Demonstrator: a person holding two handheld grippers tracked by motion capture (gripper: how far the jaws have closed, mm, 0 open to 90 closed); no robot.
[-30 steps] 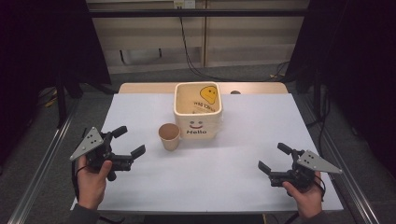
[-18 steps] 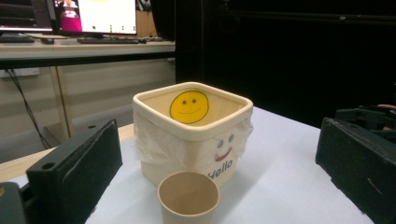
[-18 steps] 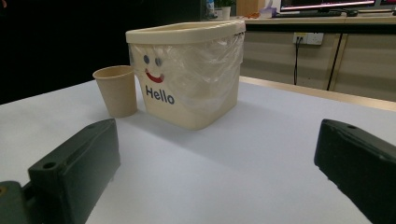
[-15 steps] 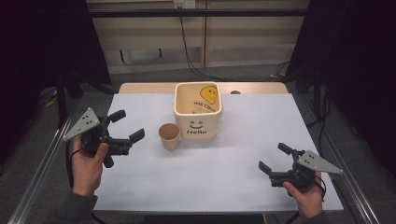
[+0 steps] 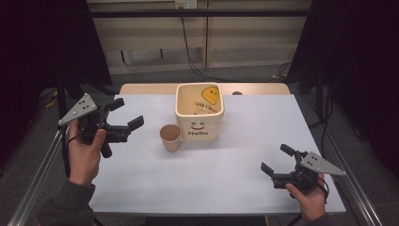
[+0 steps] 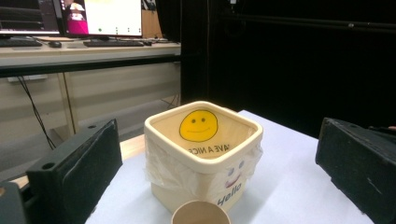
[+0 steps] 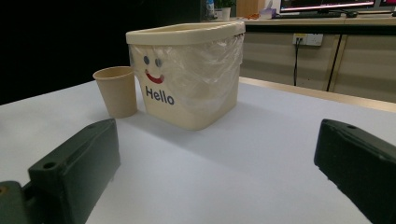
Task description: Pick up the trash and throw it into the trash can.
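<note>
High view: the paper cup stands at centre frame, just right of the spread left gripper; the spread right gripper sits lower right. Left gripper view: cup at the bottom edge, between the jaws. Right gripper view: cup upper left, touching the Hello bin.

light: bright tabletop, dark surround | shadows: soft | focus: near jaws blurred | grain: mild
</note>
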